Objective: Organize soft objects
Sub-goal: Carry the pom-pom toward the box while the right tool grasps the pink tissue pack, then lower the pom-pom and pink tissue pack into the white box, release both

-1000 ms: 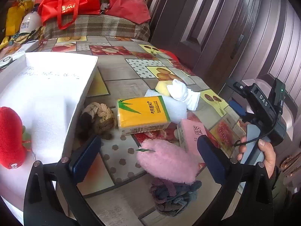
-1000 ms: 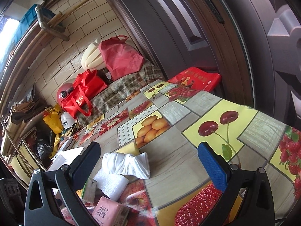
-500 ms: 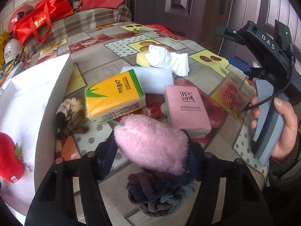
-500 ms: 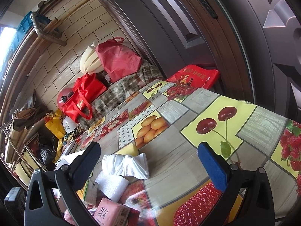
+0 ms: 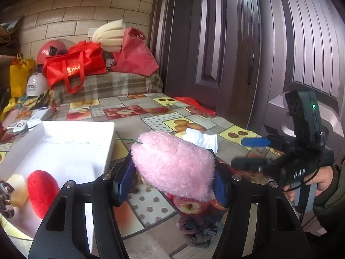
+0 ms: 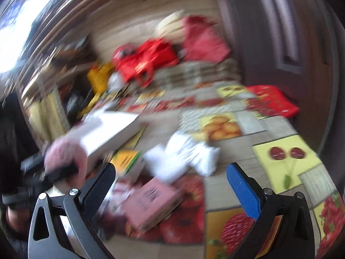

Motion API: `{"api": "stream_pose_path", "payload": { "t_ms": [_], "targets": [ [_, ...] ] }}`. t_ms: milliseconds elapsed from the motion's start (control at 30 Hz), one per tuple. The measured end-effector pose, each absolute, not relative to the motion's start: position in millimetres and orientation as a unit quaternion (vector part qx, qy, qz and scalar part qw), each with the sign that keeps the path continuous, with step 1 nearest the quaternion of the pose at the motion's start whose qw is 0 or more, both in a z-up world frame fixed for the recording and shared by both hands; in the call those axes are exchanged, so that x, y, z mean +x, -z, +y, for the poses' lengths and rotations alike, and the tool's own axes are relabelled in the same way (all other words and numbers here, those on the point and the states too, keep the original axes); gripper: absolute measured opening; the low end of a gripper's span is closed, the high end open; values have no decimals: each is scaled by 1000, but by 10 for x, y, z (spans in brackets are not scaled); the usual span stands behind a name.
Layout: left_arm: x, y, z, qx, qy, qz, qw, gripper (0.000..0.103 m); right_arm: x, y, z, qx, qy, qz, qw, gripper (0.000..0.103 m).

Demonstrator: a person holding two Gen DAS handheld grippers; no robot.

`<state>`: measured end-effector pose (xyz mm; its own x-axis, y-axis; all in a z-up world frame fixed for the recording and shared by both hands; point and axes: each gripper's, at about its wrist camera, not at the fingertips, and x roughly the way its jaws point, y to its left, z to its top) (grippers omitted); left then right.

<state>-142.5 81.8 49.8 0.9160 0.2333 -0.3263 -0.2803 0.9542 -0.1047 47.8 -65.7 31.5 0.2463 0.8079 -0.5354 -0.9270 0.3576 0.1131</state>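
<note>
Clamping a pink plush toy [image 5: 174, 166] between its blue pads, the left gripper [image 5: 173, 180] holds it clear above the fruit-print tablecloth [image 5: 129, 127].

The toy hangs just right of the white foam box [image 5: 71, 149], where a red plush [image 5: 42, 191] already lies. The right gripper [image 6: 171, 180], its fingers spread wide with nothing between them, carries the white letters "DAS" on its black body in the left view. Its own view is motion-blurred: a pink tissue pack [image 6: 151, 202] shows dark print too smeared to read, beside a white sock bundle [image 6: 194, 153]. A white helmet [image 5: 35, 85] bears small unreadable characters.
</note>
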Motion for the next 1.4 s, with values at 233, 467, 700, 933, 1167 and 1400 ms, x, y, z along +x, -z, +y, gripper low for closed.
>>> {"api": "stream_pose_path", "payload": {
  "t_ms": [233,467,700,933,1167,1400],
  "targets": [
    [-1839,-591,1170,-87,-193,119,970,62,380,-49,-175,-256,-565,278,733,103],
    [-2186,-577,1572,-110,-254,93,956,62,524,77,-54,-272,-568,318,709,86],
    [-2489,-554,1778,-99,-315,65,942,62,479,-180,-340,-210,-536,254,777,84],
    [-2476,-470,1967,-81,-360,81,926,62,350,-430,-712,-5,-514,179,839,84],
    [-2462,-407,2039,-88,-370,94,920,62,-18,-459,-448,5,-542,160,825,84],
    [-2376,-386,2048,-87,-370,115,918,62,-375,-474,-217,-31,-563,127,816,84]
  ]
}}
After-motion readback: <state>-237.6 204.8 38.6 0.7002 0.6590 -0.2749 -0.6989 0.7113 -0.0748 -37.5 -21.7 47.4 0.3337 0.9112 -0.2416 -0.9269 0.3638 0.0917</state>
